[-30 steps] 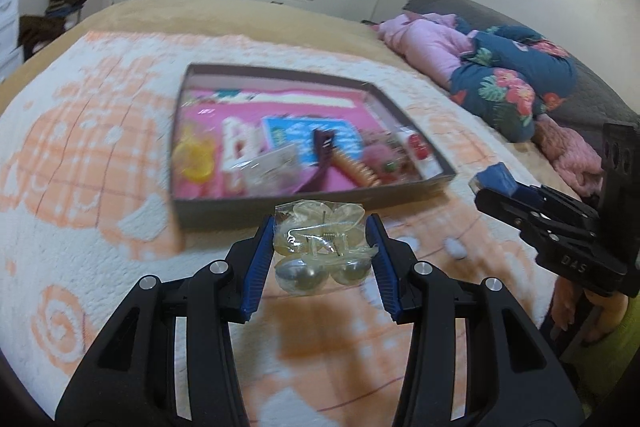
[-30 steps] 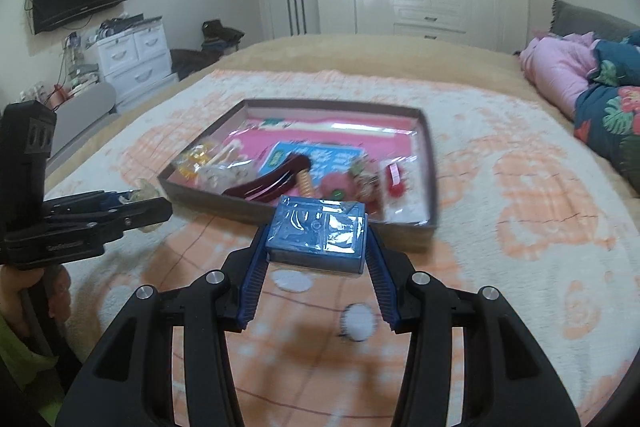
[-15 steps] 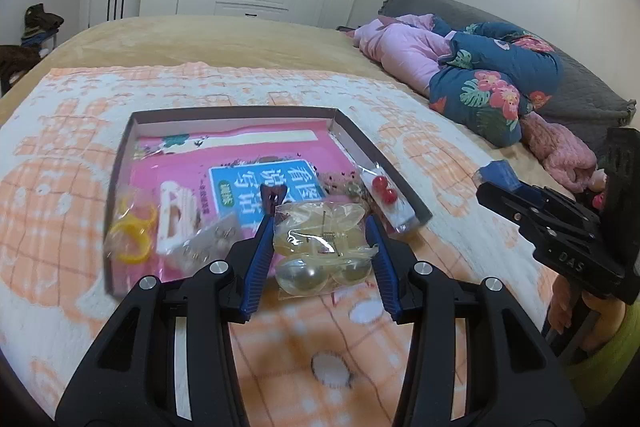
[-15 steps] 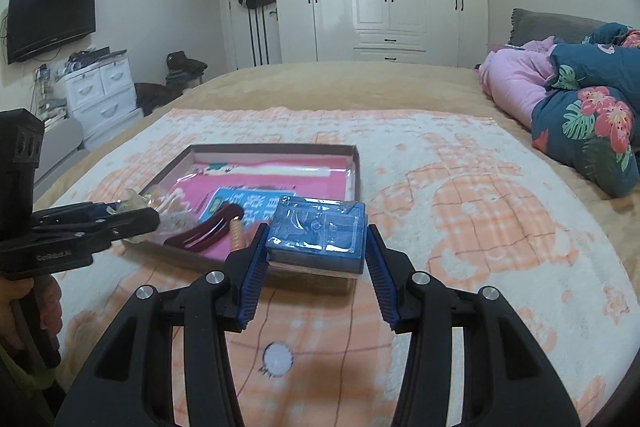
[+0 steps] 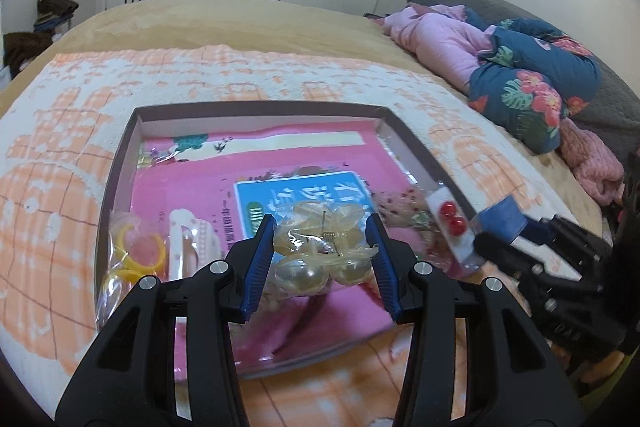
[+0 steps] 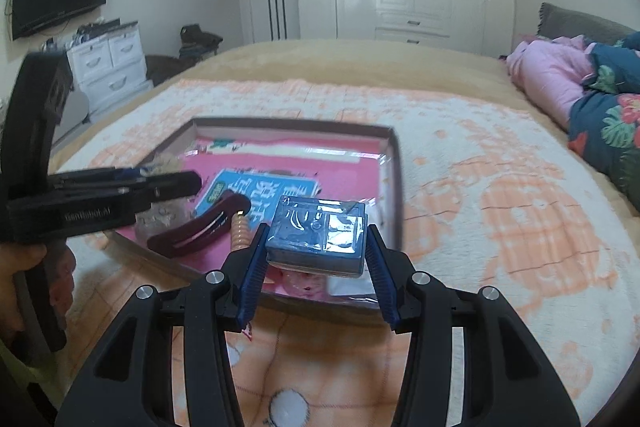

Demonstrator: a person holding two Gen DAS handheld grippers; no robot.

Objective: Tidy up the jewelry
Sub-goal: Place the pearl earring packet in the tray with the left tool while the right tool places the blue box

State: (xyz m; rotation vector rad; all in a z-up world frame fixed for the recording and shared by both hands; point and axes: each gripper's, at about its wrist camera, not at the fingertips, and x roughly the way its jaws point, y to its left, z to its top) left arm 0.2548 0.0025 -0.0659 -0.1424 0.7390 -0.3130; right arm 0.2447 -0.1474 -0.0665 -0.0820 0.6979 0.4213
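**Holding two jewelry packets above the tray**

Pinching a clear bag of pearl earrings point(image 5: 322, 253) between its blue pads, the left gripper point(image 5: 322, 255) hangs over the near half of the shallow brown tray point(image 5: 120, 163). The right gripper point(image 6: 316, 247) clamps a blue jewelry box point(image 6: 318, 233) wrapped in film, held above the tray's near right corner.

In the left wrist view, a yellow ring in a packet point(image 5: 138, 255) lies at 9 o'clock from the bag, with a white hair clip point(image 5: 188, 247) just beside it. A card with two red bead earrings point(image 5: 450, 219) sits at 3 o'clock, near the tray's right wall. A pink booklet point(image 5: 280, 163) lines the tray floor, running toward 12 o'clock.

In the right wrist view, a dark red hair clip point(image 6: 200, 223) lies at 9 o'clock from the box, touching a ribbed peach-coloured piece point(image 6: 239, 231). The left gripper's body reaches in from 9 o'clock, level, covering the tray's left part.

The tray rests on an orange-and-white blanket point(image 6: 500, 187). Pink and floral bedding point(image 5: 520, 75) is heaped at 2 o'clock, well apart from the tray.
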